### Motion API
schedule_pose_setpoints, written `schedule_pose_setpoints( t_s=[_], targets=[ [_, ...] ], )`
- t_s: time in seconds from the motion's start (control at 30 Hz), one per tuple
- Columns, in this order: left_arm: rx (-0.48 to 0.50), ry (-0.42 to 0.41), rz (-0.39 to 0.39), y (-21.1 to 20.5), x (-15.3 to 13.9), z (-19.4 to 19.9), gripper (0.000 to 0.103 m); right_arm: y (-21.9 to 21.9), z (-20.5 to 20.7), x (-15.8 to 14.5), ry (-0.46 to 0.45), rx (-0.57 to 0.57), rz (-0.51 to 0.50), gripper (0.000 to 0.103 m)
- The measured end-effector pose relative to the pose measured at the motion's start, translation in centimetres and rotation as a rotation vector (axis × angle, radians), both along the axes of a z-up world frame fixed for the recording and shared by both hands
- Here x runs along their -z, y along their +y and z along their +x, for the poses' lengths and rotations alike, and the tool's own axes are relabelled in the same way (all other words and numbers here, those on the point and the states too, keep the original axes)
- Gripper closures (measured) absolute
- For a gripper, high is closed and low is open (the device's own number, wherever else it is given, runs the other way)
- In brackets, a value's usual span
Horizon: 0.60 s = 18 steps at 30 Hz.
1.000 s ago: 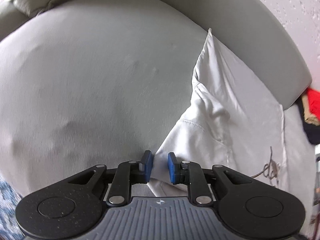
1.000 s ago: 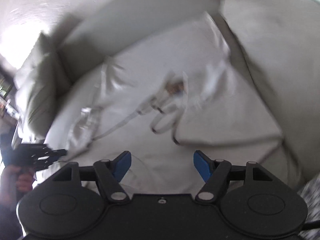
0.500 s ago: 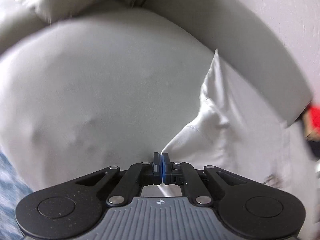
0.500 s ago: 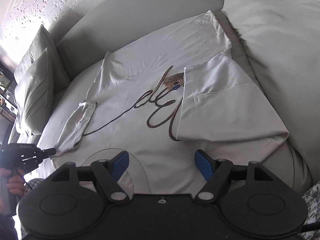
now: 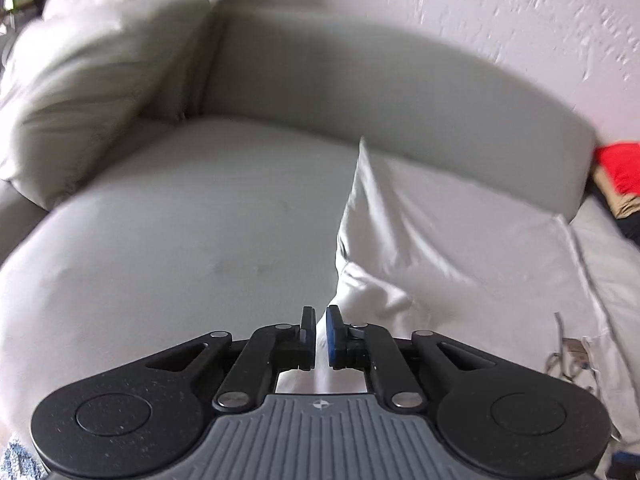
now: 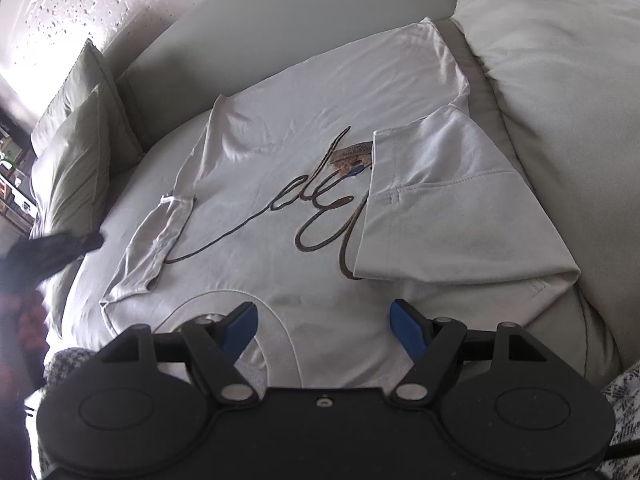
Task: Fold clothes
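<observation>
A white T-shirt (image 6: 280,160) with dark script lettering lies spread on the grey sofa seat (image 5: 180,240). Its right side and sleeve (image 6: 440,208) are folded over the chest. The other sleeve (image 6: 148,252) lies crumpled at the left. My left gripper (image 5: 320,316) is pinching the white sleeve cloth (image 5: 360,296), and its jaws are opening slightly with the cloth still between the pads. In the right wrist view it (image 6: 94,240) is a dark blur beside that sleeve. My right gripper (image 6: 323,306) hovers open above the shirt's neckline, holding nothing.
Two grey-green cushions (image 5: 92,92) lean at the sofa's left end. The curved backrest (image 5: 400,92) runs behind the shirt, against a textured white wall. A large pale cushion (image 6: 560,80) borders the shirt's right side. Red and dark items (image 5: 620,164) lie beyond the backrest's end.
My left gripper closed on the sleeve's edge, then lifted and rolled, so its view now takes in the backrest and cushions. Its pads have parted a little. The right gripper stayed put.
</observation>
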<state>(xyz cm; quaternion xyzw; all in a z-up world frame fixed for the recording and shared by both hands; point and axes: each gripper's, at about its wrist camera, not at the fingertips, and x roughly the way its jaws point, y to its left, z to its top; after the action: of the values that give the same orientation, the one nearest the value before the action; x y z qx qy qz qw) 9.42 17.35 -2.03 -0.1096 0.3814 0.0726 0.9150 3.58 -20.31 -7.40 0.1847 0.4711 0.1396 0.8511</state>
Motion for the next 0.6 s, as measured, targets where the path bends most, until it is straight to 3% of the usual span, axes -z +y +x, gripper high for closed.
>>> schedule_pose_setpoints(
  t_s=[0.13, 0.3, 0.4, 0.5, 0.53, 0.6],
  targets=[
    [0.021, 0.194, -0.009, 0.4, 3.5, 3.8, 0.095, -0.3, 0.1, 0.1, 0.004, 0.004, 0.017, 0.03],
    [-0.005, 0.272, -0.002, 1.7, 2.4, 2.0, 0.091, -0.3, 0.1, 0.2, 0.003, -0.002, 0.019, 0.03],
    [0.067, 0.353, 0.122, 1.2, 1.4, -0.8, 0.09, -0.1, 0.0, 0.1, -0.005, -0.016, 0.002, 0.03],
    [0.116, 0.419, 0.231, 1.1, 0.6, -3.1, 0.08, 0.2, -0.1, 0.1, -0.011, -0.025, -0.01, 0.028],
    [0.11, 0.435, 0.254, 1.4, 0.4, -3.7, 0.085, 0.3, -0.1, 0.1, -0.012, -0.027, -0.014, 0.027],
    [0.088, 0.354, 0.255, 1.7, -0.6, -4.6, 0.089, 0.5, -0.1, 0.1, -0.014, -0.032, -0.022, 0.026]
  ],
)
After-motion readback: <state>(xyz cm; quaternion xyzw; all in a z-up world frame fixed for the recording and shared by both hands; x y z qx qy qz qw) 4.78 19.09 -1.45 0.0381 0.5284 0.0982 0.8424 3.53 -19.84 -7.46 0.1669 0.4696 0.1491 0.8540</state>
